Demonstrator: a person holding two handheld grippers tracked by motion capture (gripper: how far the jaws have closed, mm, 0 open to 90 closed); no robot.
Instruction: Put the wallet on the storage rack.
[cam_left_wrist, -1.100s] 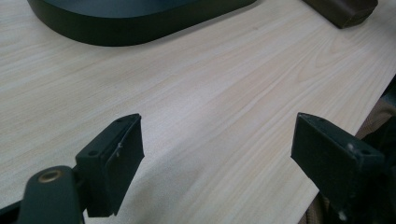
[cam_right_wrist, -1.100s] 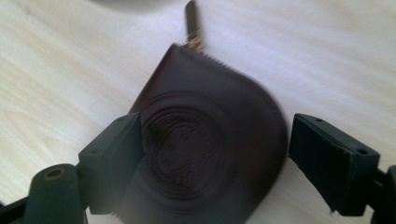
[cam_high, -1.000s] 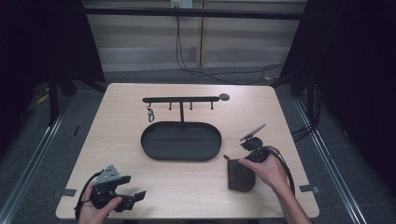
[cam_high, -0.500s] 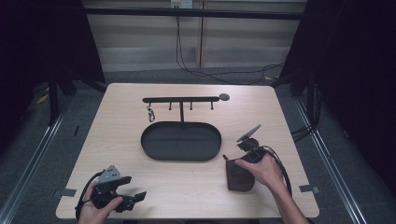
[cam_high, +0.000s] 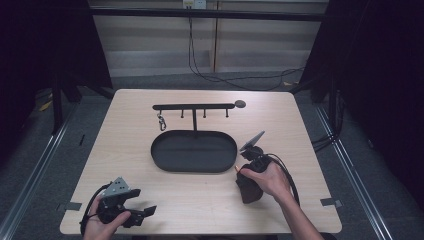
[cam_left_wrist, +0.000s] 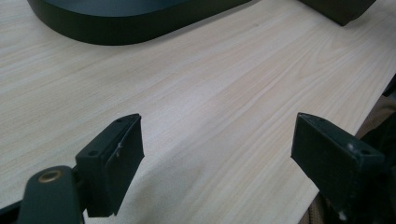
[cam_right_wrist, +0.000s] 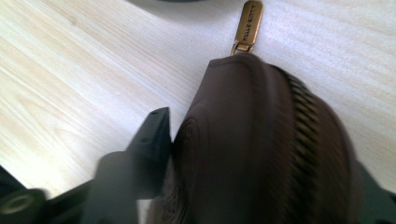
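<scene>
- Brown zip pouch (cam_right_wrist: 261, 149) lies on the table (cam_high: 310, 130) beside the oval tray (cam_high: 194, 151), between the just-closing jaws of the right gripper (cam_high: 248, 176), which clamp it.
- The right gripper view reveals its brass zip pull (cam_right_wrist: 248, 25).
- Left gripper (cam_left_wrist: 217, 154) gapes empty over bare wood.

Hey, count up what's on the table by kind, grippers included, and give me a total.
Grippers: 2, the left gripper and the right gripper
Pouch: 1, brown, with a zip
Tray: 1, black oval
Hook rack: 1, black
Clip: 1, hanging from the rack
Total: 6
</scene>
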